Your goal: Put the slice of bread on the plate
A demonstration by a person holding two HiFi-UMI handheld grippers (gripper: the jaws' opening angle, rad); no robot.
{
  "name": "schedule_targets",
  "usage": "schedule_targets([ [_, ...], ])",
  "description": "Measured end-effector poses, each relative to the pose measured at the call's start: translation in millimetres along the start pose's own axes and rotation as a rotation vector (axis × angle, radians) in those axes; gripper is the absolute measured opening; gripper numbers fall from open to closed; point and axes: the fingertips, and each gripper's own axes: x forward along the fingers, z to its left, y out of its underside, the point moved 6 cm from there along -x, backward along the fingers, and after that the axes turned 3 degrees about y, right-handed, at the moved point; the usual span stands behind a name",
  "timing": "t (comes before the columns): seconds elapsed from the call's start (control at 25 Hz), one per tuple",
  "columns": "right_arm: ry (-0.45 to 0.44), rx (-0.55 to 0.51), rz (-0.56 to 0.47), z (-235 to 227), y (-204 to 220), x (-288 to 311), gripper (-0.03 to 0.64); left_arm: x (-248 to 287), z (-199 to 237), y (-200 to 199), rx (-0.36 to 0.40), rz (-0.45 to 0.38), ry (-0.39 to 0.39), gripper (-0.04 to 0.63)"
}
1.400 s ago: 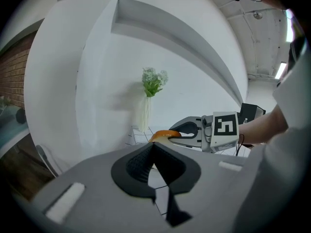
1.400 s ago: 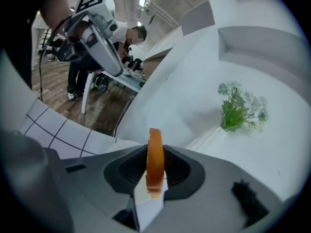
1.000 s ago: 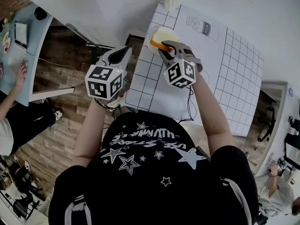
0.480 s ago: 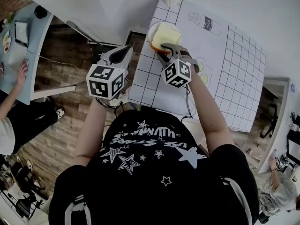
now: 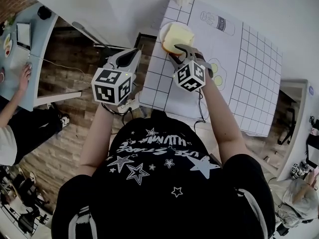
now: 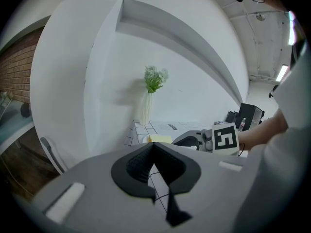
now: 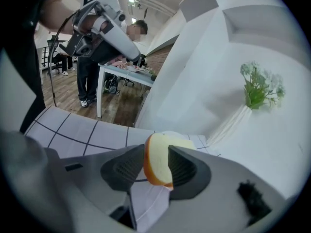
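A pale slice of bread [image 5: 178,35] with an orange-brown crust lies on the small white plate [image 5: 162,30] at the far left corner of the gridded table mat. My right gripper [image 5: 178,51] sits at its near edge. In the right gripper view the bread [image 7: 158,161] stands between the jaws of the right gripper [image 7: 156,163]. The jaws are opening, and a thin gap shows at the left pad. My left gripper [image 5: 133,55] hovers off the table's left edge. In its own view the left gripper [image 6: 154,144] is shut and holds nothing.
A white vase with green flowers [image 7: 257,89] stands against the wall just behind the plate. The gridded mat [image 5: 239,73] carries printed pictures of a milk bottle and eggs. Left of the table are wooden floor and a desk [image 5: 20,39] with people.
My right gripper carried the bread forward and down onto the plate, and its jaws widened around the slice. The left gripper stayed put.
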Motion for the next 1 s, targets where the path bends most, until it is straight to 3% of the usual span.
schedule_targets([
  [0.4, 0.148, 0.261, -0.148, -0.2, -41.7, -66.9, 0.15, -31.3, -16.7, 11.3, 0.029, -0.006, 0.075, 0.009],
  [0.72, 0.254, 0.293, -0.17, 44.2, -87.3, -112.3, 0.091, -81.9, -30.7, 19.6, 0.077, -0.037, 0.149, 0.009],
  [1.0, 0.329, 0.4, -0.191, 94.6, -118.2, -152.6, 0.034, -125.1, -46.8, 32.7, 0.122, -0.061, 0.243, 0.009],
])
